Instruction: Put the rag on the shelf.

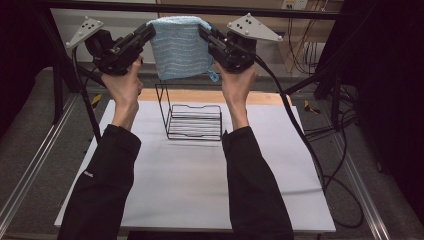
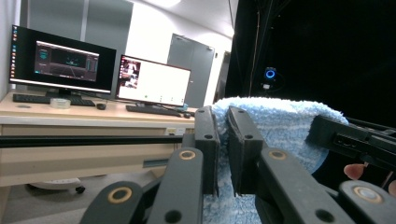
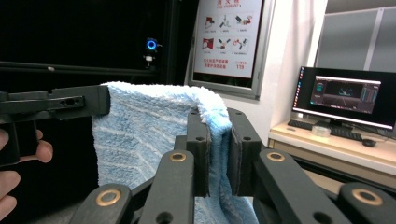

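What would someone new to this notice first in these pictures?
First, the blue towel held up in the air, folded and hanging above the far end of the table. The left claw and right claw each pinch a top corner, stretching it between them. Below it, a black wire rack stands on the white table.

Light blue striped towel [image 1: 180, 47] hangs folded, raised above the table.
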A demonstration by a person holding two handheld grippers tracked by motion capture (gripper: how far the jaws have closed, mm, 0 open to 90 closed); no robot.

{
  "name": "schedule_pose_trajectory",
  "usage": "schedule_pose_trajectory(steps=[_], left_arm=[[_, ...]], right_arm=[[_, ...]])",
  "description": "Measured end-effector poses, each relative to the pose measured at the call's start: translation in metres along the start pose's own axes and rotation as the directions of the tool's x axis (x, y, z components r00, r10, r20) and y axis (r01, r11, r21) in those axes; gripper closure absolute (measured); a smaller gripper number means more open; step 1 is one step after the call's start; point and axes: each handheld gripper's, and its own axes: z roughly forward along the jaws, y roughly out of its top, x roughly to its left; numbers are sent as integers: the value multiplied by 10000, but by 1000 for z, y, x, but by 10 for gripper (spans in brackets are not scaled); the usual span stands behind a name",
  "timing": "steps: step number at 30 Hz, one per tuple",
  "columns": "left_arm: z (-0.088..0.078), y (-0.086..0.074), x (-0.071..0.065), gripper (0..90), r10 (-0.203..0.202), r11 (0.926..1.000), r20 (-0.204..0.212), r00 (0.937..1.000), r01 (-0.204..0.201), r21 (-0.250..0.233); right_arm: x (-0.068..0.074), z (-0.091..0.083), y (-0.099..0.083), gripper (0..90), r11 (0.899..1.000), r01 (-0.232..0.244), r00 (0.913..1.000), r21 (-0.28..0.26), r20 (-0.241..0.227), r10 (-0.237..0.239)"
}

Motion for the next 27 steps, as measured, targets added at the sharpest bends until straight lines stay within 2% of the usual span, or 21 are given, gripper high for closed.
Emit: schedule_pose_trajectory(steps=[12, 17, 27], left_arm=[[23, -15, 13, 825, 208, 9974, -438, 9988, -178, 693], [28, -22, 20, 825, 100, 9956, -418, 9991, -60, 932], [33, -29, 21, 825, 399, 9895, -412, 9984, -338, 1402]], right_arm=[[-13, 14, -21, 815, 9982, -229, 9992, 563, 328, 211], [-15, 17, -29, 815, 9968, -291, 9990, 738, 358, 266], [-20, 17, -45, 814, 9937, -572, 9978, 969, 388, 536]])
